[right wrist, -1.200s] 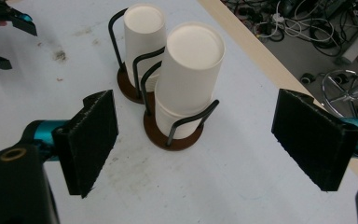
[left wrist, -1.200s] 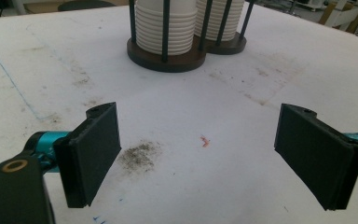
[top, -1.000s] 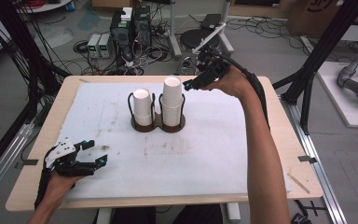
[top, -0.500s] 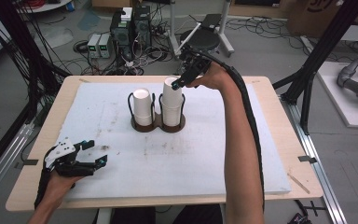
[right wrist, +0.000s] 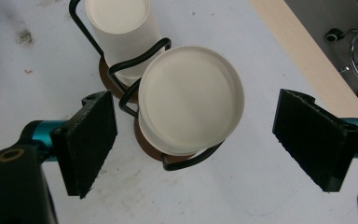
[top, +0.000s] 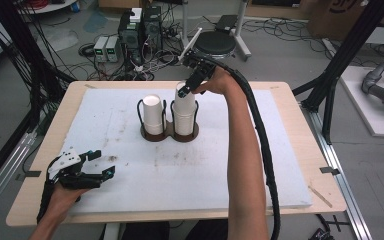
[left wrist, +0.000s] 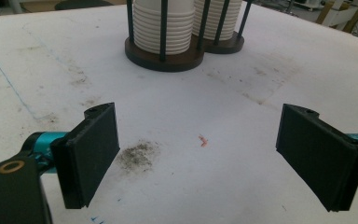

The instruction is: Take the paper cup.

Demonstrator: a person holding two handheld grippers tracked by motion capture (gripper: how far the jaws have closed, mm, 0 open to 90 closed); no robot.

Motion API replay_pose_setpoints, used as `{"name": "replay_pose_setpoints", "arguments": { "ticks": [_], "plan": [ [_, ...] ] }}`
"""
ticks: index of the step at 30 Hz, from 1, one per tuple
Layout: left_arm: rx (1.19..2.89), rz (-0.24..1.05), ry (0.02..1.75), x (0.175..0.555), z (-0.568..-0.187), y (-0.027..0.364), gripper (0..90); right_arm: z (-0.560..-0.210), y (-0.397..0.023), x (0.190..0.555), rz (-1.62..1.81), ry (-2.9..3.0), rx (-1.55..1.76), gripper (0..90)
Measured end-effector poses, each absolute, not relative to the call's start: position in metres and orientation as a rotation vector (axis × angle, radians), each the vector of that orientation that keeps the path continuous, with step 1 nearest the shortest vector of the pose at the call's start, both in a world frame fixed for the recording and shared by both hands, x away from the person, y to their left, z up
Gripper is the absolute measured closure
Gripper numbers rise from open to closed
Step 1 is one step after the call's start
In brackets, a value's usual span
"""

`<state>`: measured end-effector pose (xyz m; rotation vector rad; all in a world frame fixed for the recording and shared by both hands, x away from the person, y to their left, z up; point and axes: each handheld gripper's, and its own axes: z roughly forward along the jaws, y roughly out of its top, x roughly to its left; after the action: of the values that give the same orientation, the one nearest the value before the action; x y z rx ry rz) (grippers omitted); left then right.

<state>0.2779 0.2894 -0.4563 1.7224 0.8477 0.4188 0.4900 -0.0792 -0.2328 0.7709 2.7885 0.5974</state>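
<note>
While right tool (right wrist: pixel 196 140) straddles cup stack (right wrist: pixel 191 98) — pads clear

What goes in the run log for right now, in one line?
right gripper: open above taller cup stack | left gripper: open, nothing between its jaws, near table edge | shorter cup stack: untouched

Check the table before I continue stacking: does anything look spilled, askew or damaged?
Nothing is tipped: both cup stacks stand upright in the holder. The white mat has a dark smudge and a small red fleck.

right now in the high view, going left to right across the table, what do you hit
left gripper → shorter cup stack → taller cup stack with the right gripper over it → cable
</note>
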Motion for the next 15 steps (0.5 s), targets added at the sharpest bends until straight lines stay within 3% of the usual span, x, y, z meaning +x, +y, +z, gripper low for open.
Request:
{"name": "replay_pose_setpoints", "arguments": {
  "ticks": [9, 11, 15],
  "plan": [
    [1.723, 0.422, 0.846, 0.278, -0.456, 0.289, 13.2, -0.244, -0.071, 0.496, 0.544, 2.814, 0.807, 15.7],
    [1.723, 0.419, 0.846, 0.278, -0.456, 0.290, 13.2, -0.246, -0.070, 0.497, 0.509, 2.814, 0.813, 28.9],
    [1.720, 0.420, 0.848, 0.278, -0.456, 0.290, 13.1, -0.246, -0.069, 0.496, 0.510, 2.830, 0.811, 33.6]
  ]
}}
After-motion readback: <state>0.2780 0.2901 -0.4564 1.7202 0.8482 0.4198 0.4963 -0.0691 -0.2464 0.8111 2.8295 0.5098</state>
